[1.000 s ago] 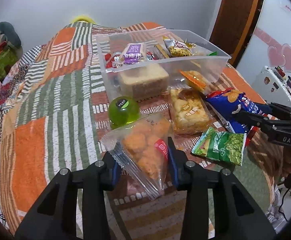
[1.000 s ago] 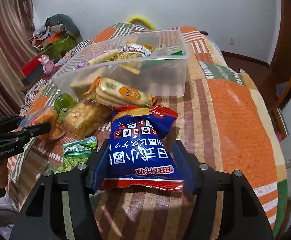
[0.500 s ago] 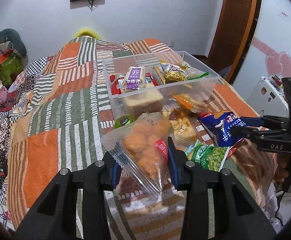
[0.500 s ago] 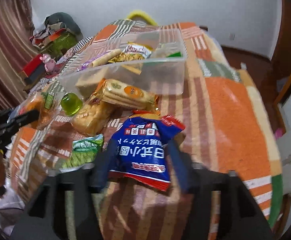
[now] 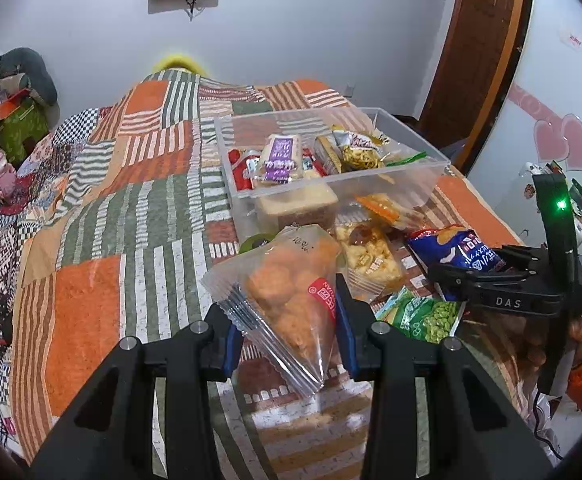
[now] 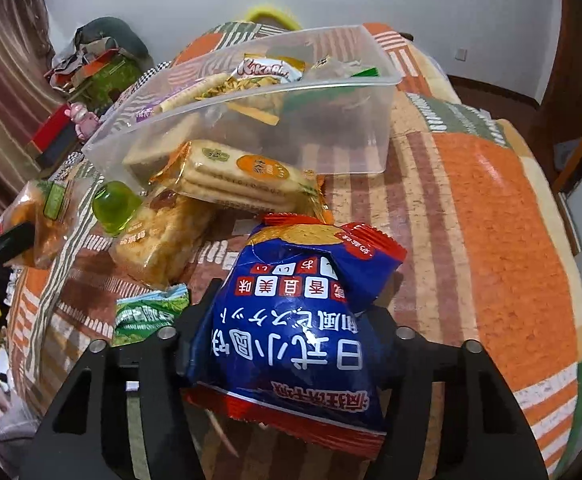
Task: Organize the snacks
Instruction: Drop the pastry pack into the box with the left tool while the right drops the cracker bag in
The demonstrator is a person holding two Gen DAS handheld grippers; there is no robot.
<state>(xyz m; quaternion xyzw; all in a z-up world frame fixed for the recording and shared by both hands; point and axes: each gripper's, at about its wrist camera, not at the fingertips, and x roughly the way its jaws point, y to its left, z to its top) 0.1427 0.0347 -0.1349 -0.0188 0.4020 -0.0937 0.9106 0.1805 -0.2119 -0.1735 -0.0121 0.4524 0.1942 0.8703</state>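
Snacks crowd the quilt before the clear bin [image 5: 395,188]; left gripper [image 5: 289,322] pinches an orange bag [image 5: 291,300], right gripper [image 6: 287,332] closing on a blue packet [image 6: 295,320]

You see the bin [image 5: 331,176] at upper centre on the quilt [image 5: 131,216]; cracker pack [image 6: 239,176] lies before it, jelly cup [image 6: 117,208] at its left.

right claw [image 6: 287,344] gripping blue snack bag [image 6: 291,320]

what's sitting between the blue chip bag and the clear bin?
Right wrist view: a cracker pack lies between the blue chip bag and the clear bin, leaning against the bin's front wall.
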